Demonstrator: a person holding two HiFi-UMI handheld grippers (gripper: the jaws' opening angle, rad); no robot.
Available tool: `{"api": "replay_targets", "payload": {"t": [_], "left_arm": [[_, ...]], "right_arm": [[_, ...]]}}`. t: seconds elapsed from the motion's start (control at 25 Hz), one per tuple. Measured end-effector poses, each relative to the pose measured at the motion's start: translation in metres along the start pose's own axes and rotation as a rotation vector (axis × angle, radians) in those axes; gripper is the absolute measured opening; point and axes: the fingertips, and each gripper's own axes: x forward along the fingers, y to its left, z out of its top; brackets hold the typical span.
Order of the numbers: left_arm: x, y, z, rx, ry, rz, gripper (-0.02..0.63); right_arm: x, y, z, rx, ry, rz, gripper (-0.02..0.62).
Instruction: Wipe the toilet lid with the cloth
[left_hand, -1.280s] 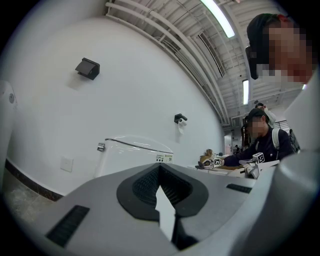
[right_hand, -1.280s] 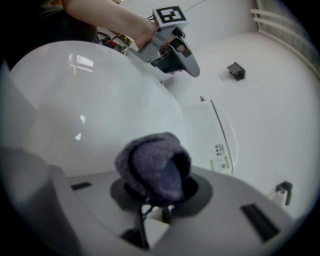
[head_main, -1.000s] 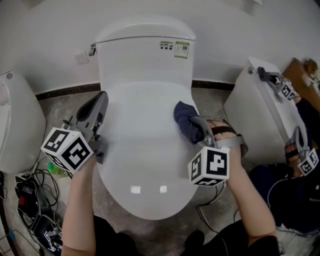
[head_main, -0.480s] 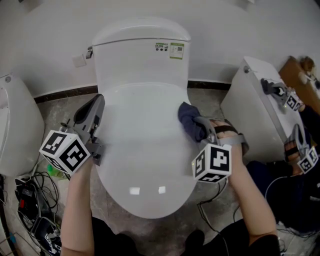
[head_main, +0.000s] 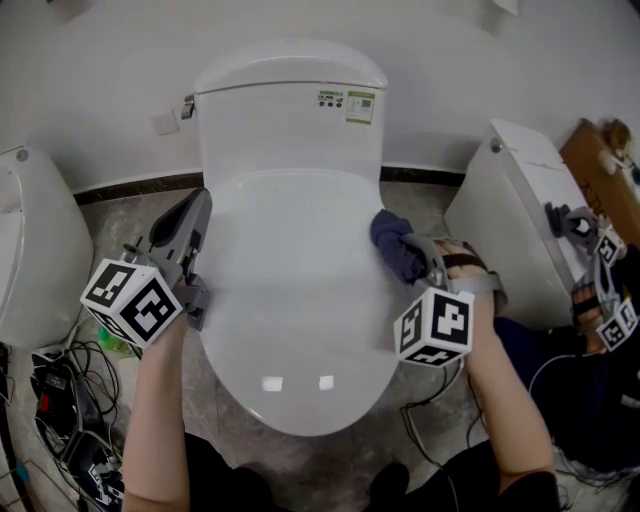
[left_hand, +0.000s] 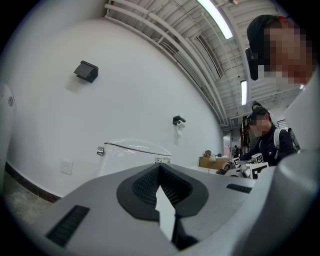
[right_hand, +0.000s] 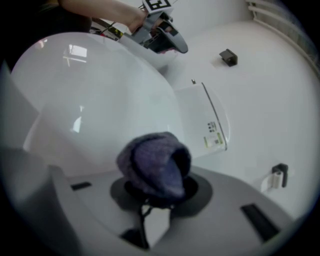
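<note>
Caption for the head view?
Right gripper holds a dark cloth at the toilet lid's right edge; left gripper shut alongside.

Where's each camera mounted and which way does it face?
Head view: on the person's head, steeply down at the toilet lid; both forearms, left gripper, right gripper show.
Left gripper view: on the left gripper, along shut jaws toward the cistern.
Right gripper view: on the right gripper, along jaws shut on the cloth, across the lid.
Shared: cistern in all three.

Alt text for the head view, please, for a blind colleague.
The right gripper clamps a dark blue cloth at the right edge of a closed white toilet lid. The left gripper, shut and empty, sits by the lid's left edge.
</note>
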Motion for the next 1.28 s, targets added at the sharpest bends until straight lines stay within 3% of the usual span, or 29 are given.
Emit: {"api": "replay_targets", "payload": {"t": [0.12,0.24,0.48,0.68,0.96,1.28], "left_arm": [[-0.004,0.005,0.01,0.0,-0.013,0.006,0.009],[-0.008,0.008,0.016,0.003,-0.009,0.012,0.009],[-0.016,0.014,0.028,-0.014,-0.008,0.02,0.009],[-0.023,0.024,0.035,-0.014,-0.018,0.03,0.009],[-0.028,0.034,0.035,-0.022,-0.018,0.039,0.009],[-0.027,0.036,0.024,-0.021,0.007,0.038,0.009]], "right_arm": [[-0.014,-0.015,0.033,-0.007,-0.045,-0.038,0.097],[-0.028,-0.016,0.096,-0.035,-0.136,-0.035,0.097],[-0.045,0.013,0.225,-0.129,-0.338,-0.035,0.097],[-0.051,0.04,0.289,-0.16,-0.434,-0.03,0.097],[-0.045,0.071,0.312,-0.178,-0.455,0.038,0.097],[-0.042,0.073,0.282,-0.182,-0.417,0.07,0.097]]}}
